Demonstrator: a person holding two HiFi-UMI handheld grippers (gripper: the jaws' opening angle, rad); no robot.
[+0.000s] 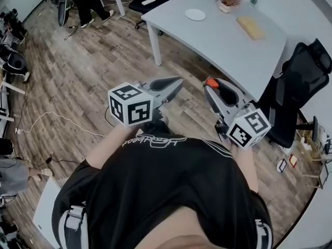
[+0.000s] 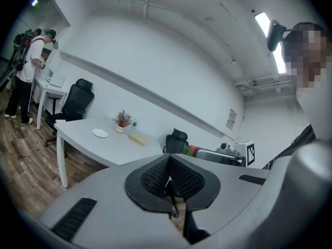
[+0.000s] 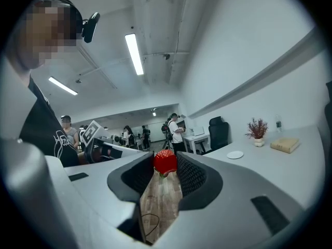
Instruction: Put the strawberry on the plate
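One step in hand: I carry small red strawberry (image 3: 165,162) to round white plate (image 1: 195,14) on white table (image 1: 223,43), well apart from me. Plan: right gripper (image 1: 212,87) level, squeeze gentle, lower close over plate before release. Its jaws stand fairly wide, tips clamped on strawberry's sides, apparently lightly. Left gripper (image 1: 173,88): jaws together, nothing between.

From above, my right gripper's (image 1: 213,85) jaws hide most of the strawberry (image 1: 210,81). The far table's (image 1: 207,40) yellowish block (image 1: 251,27) is too small to identify.
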